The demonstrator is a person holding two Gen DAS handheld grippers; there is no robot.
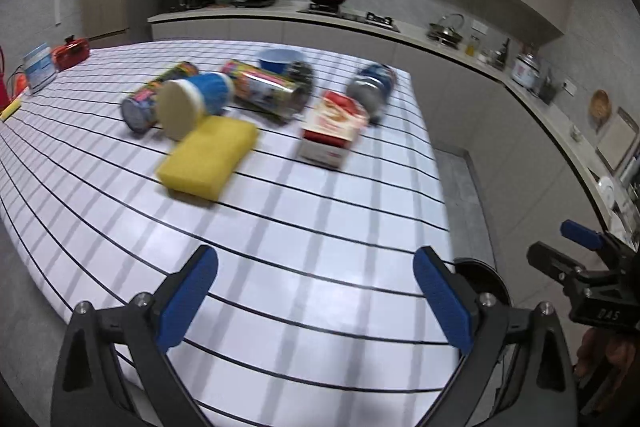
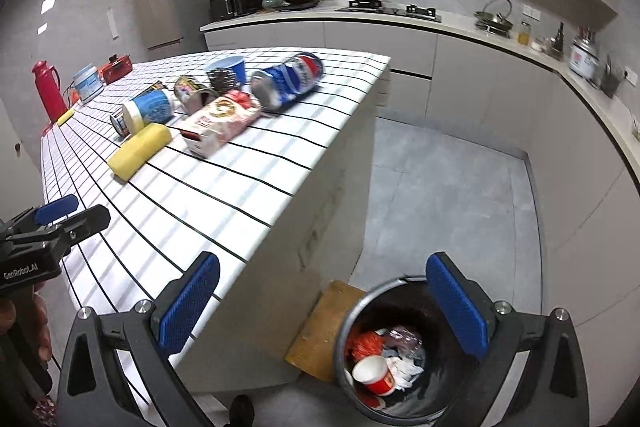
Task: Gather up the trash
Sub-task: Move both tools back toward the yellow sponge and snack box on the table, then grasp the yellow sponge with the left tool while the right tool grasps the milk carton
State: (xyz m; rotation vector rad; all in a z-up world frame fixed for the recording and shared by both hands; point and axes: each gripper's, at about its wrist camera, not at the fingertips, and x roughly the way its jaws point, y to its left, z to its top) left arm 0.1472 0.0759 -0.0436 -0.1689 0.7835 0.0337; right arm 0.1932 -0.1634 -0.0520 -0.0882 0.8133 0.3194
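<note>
Both grippers empty, jaws spread wide. Left gripper (image 1: 316, 299) hangs over the near table edge; trash lies well ahead of it: red-white carton (image 1: 334, 129) nearest, Pepsi can (image 1: 372, 87) just beyond. Right gripper (image 2: 324, 303) sits over the trash bin (image 2: 348, 327) on the floor. Likely next: reach forward, straddle the carton's short sides, close squarely, avoid the yellow sponge (image 1: 208, 155).

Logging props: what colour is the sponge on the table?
Yellow; the sponge shows best in the left wrist view.

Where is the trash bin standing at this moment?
In the right wrist view the trash bin stands on the floor at lower right, beside the corner of the tiled table, with a wooden board between them.
</note>
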